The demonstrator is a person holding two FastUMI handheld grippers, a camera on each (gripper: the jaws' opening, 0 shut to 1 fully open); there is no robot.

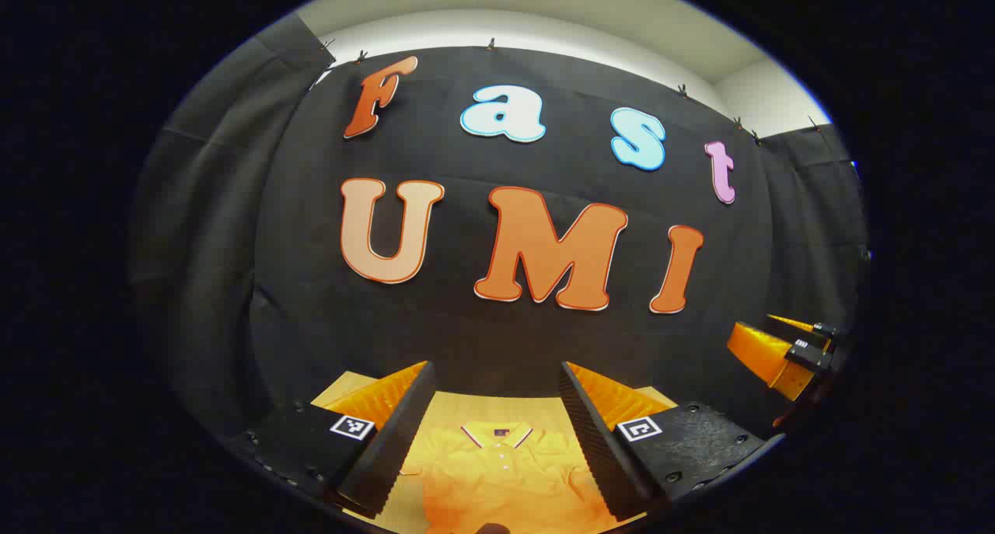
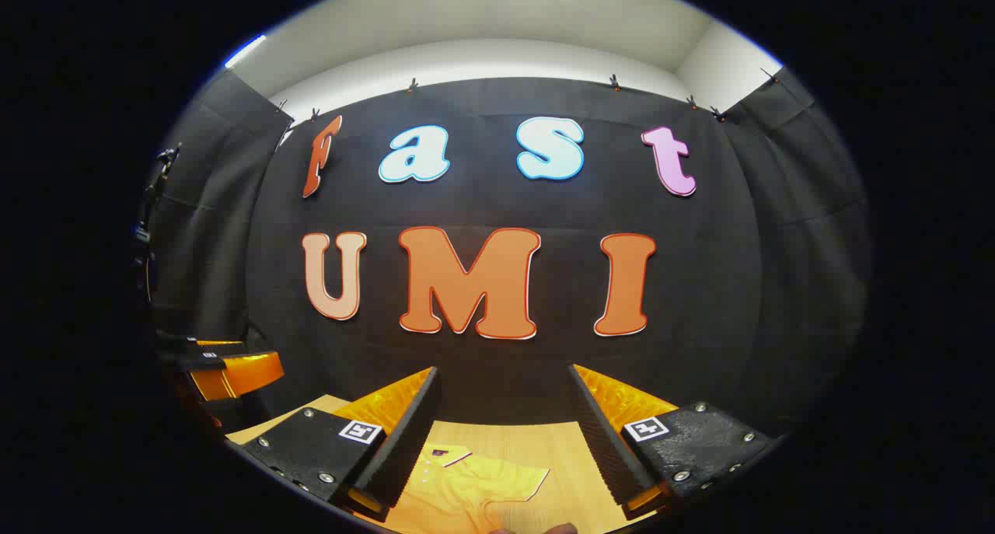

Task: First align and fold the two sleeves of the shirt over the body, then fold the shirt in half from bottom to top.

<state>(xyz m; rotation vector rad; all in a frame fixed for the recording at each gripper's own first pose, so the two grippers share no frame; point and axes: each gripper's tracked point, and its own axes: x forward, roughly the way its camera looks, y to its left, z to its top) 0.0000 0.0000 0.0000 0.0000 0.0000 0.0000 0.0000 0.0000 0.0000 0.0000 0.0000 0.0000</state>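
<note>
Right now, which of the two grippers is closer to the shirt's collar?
Left, probably. The left gripper hangs open with the collar centred between its fingers. The right gripper, also open, sees it off to its left, over the sleeve.

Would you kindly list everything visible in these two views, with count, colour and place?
shirt: one, yellow-orange polo with a striped collar, lying flat on the table, collar toward the back wall, below both grippers.
table: one, light wood, under the shirt.
booth wall: black cloth, behind the table, clipped along its top edge.
room wall and ceiling: pale, above the cloth.
left gripper: one, fingers apart, above the shirt's collar; also seen at the left edge of the right gripper view.
right gripper: one, fingers apart, above the shirt's sleeve side; also seen at the right edge of the left gripper view.
</note>
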